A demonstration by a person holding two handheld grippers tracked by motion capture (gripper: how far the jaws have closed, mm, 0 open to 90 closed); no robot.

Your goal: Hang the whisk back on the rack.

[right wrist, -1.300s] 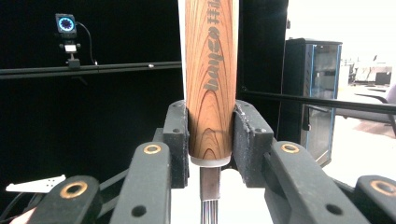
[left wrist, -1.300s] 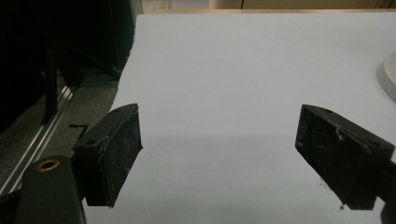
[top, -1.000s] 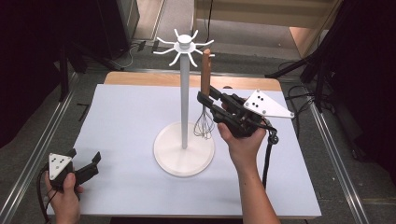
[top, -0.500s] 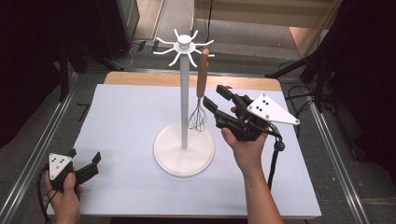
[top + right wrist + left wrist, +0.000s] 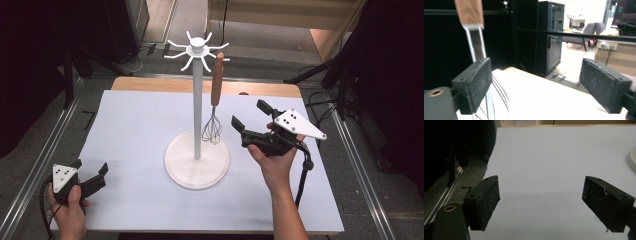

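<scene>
With the whisk (image 5: 215,107) hanging from the rack (image 5: 197,102) at its 3 o'clock, the right gripper (image 5: 248,121), jaws just opened wide and empty, should withdraw straight without nudging the wires.

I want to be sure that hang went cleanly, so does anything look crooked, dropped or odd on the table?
Nothing stands out. The whisk hangs straight from a hook of the white stand, which stands upright. The right gripper has just been opening, with nothing between its jaws.
</scene>
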